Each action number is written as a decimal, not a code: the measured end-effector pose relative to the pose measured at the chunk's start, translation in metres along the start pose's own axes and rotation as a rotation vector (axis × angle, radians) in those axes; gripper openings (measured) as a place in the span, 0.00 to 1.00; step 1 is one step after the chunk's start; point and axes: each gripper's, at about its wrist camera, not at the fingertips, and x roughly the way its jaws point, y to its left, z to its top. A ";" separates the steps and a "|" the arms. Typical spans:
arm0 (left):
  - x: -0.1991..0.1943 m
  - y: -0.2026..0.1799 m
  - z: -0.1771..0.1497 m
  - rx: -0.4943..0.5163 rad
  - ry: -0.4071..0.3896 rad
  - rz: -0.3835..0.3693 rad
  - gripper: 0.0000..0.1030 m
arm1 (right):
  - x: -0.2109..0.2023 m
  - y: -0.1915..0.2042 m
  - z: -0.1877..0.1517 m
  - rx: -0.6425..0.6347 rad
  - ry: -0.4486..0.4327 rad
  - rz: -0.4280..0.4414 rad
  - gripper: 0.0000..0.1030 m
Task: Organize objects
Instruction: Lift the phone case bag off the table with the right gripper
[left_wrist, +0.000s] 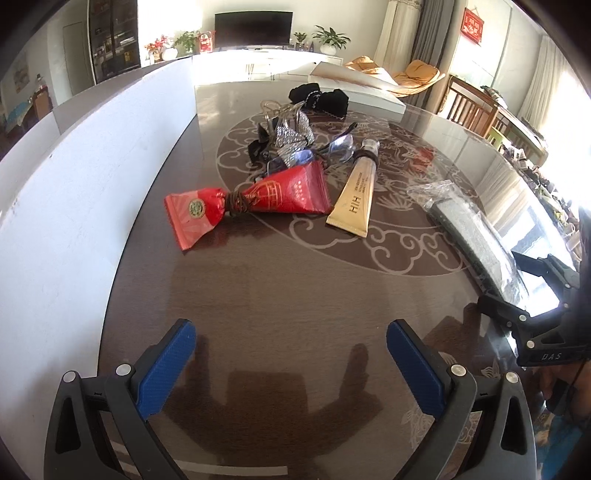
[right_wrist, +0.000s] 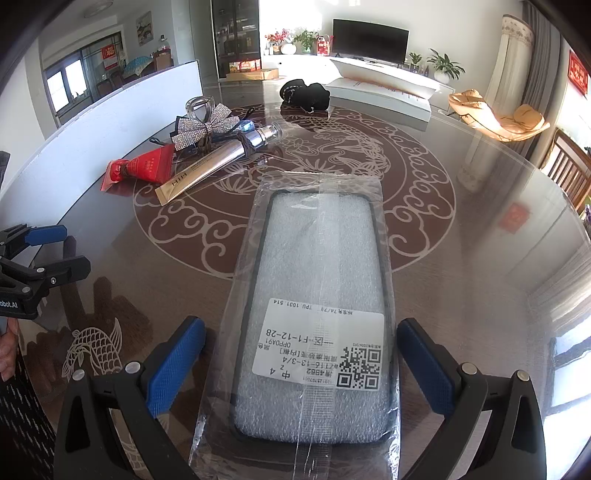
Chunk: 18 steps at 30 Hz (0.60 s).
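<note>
Here the right gripper (right_wrist: 301, 363) stands spread around the near end of the bagged phone case (right_wrist: 314, 295) lying flat on the table (right_wrist: 480, 266), so I judge it should close squarely on the case's rigid edges, not the slippery bag, while the left gripper (left_wrist: 291, 363) hovers spread and empty.

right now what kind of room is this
Most likely a home living and dining room: a television on a low white cabinet, potted plants beside it, and a glass-topped dining table with wooden chairs.
</note>
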 end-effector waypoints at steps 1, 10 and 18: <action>-0.002 0.000 0.012 0.034 -0.018 0.027 1.00 | 0.000 0.000 0.000 0.000 0.000 0.000 1.00; 0.058 0.019 0.092 0.118 0.026 -0.014 1.00 | 0.000 0.002 0.001 -0.009 -0.005 -0.013 1.00; 0.040 0.001 0.043 0.189 0.028 -0.022 0.32 | -0.001 0.002 0.001 -0.013 -0.009 -0.018 1.00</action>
